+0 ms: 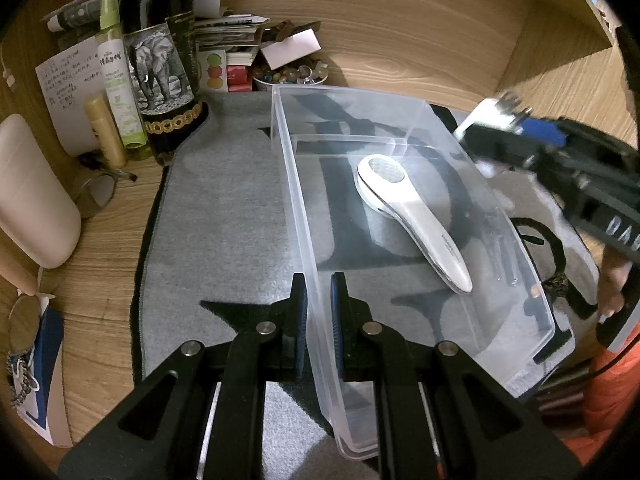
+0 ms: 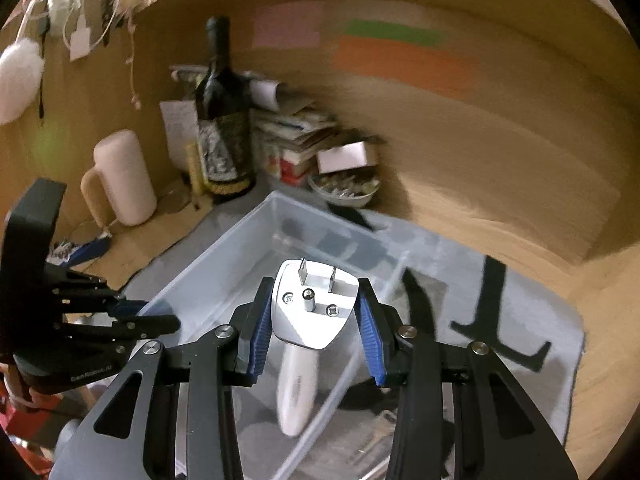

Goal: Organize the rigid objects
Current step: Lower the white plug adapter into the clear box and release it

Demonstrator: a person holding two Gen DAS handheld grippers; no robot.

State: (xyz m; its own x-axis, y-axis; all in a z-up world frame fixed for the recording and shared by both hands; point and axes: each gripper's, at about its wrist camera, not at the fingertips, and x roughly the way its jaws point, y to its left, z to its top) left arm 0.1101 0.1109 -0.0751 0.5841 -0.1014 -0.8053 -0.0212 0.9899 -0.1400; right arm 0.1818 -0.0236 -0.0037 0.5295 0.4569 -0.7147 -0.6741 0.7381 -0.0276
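Observation:
A clear plastic bin (image 1: 400, 128) stands on a grey mat (image 1: 224, 220). A white handheld device (image 1: 412, 216) lies inside it. My left gripper (image 1: 319, 312) is shut on the bin's near left wall, one finger on each side. My right gripper (image 2: 314, 320) is shut on a white three-pin plug adapter (image 2: 314, 304) and holds it above the bin (image 2: 240, 248); the white device (image 2: 298, 392) shows below it. The right gripper with the adapter (image 1: 486, 114) also shows at the right of the left wrist view. The left gripper (image 2: 160, 320) shows at the left of the right wrist view.
A dark wine bottle (image 1: 160, 52), a green spray bottle (image 1: 118, 80), a cream bottle (image 1: 104, 128), a white mug (image 1: 28, 192), stacked papers (image 1: 232, 32) and a bowl of small items (image 1: 288, 74) crowd the back left. Wooden walls (image 1: 440, 32) enclose the desk.

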